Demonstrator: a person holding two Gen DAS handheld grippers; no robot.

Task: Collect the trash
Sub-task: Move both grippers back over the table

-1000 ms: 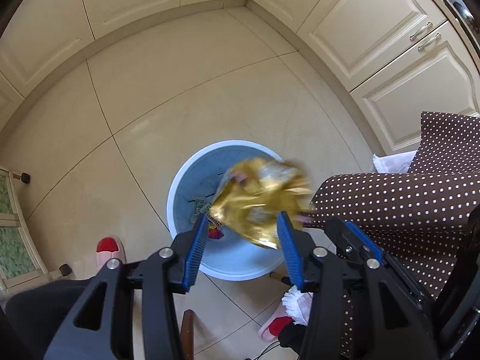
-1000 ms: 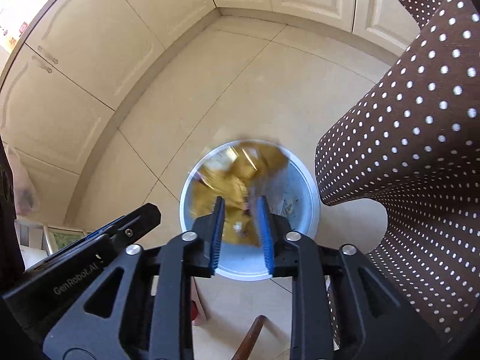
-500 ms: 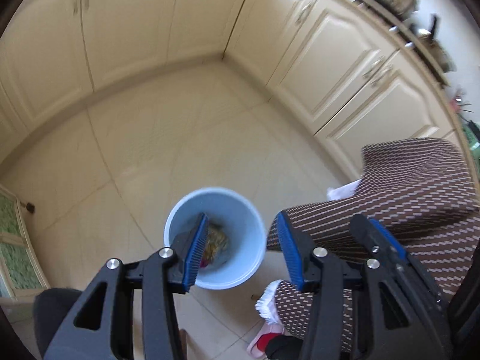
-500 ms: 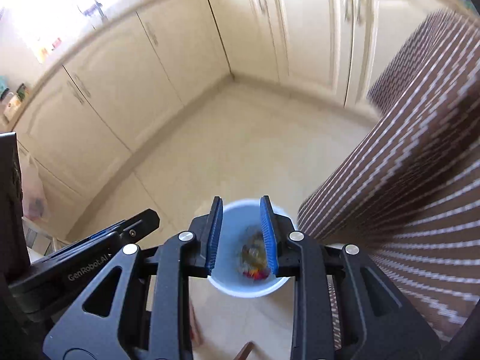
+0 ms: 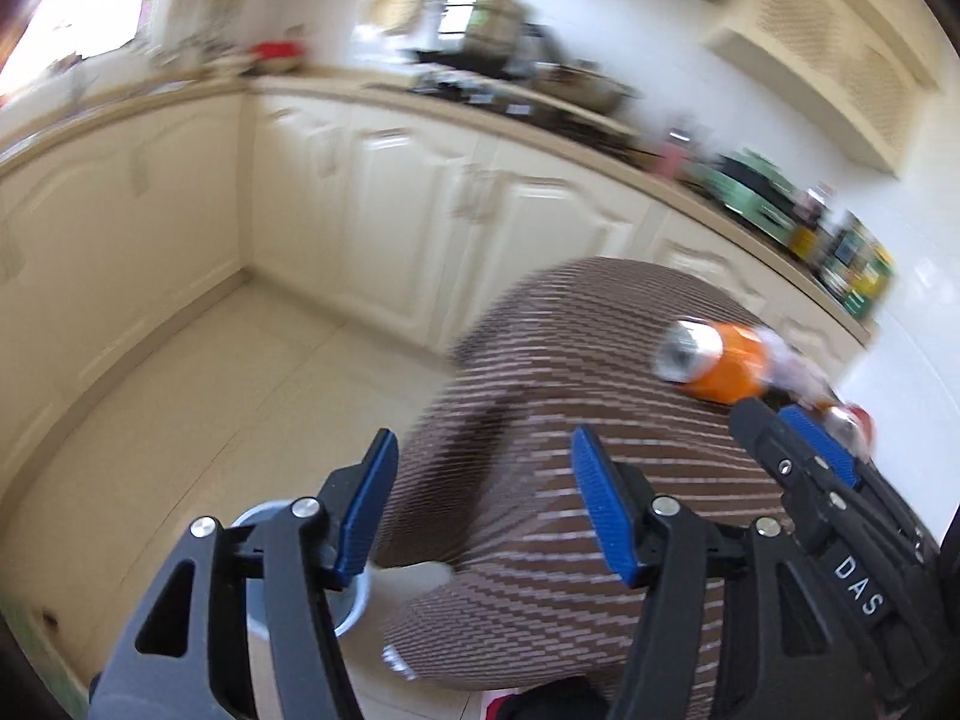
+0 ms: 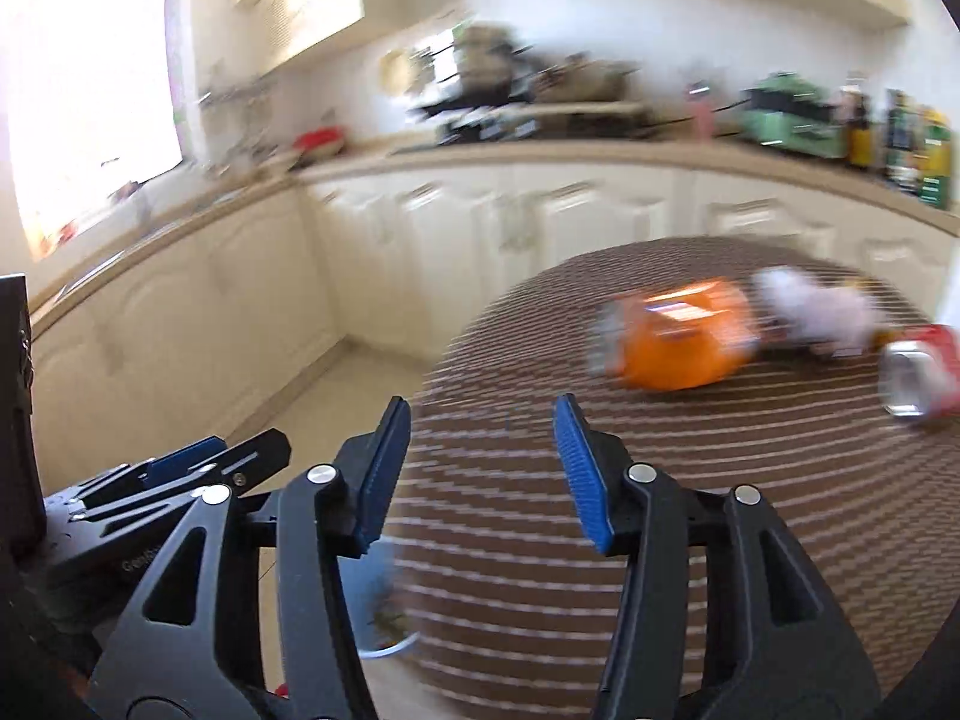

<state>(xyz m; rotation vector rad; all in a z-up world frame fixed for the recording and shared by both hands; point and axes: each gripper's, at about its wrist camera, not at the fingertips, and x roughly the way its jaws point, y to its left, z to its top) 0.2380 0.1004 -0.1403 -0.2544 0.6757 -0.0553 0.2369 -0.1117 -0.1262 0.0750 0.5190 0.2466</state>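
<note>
Both grippers hang in the air beside a round table with a brown dotted cloth (image 5: pixel 540 372) (image 6: pixel 660 510). My left gripper (image 5: pixel 485 450) is opening, with nothing between its blue pads. My right gripper (image 6: pixel 480 420) is opening too and holds nothing. Ahead on the cloth lie an orange can (image 5: pixel 720 363) (image 6: pixel 678 342) on its side, a crumpled white tissue (image 5: pixel 792 366) (image 6: pixel 822 312) and a red can (image 5: pixel 855 420) (image 6: pixel 918 378). Below, the pale blue bin (image 5: pixel 360 606) (image 6: pixel 384 636) on the floor peeks out behind the fingers, with rubbish in it.
Cream kitchen cabinets (image 5: pixel 372 192) run along the far wall under a counter crowded with pots and bottles (image 6: pixel 900 132). Beige floor tiles (image 5: pixel 210 408) lie to the left of the table. A bright window (image 6: pixel 90 120) is at the left. The picture is blurred by motion.
The gold wrapper dropped into the bin. Both grippers then rose from over the bin to table height and tilted up, and their jaws have spread wider.
</note>
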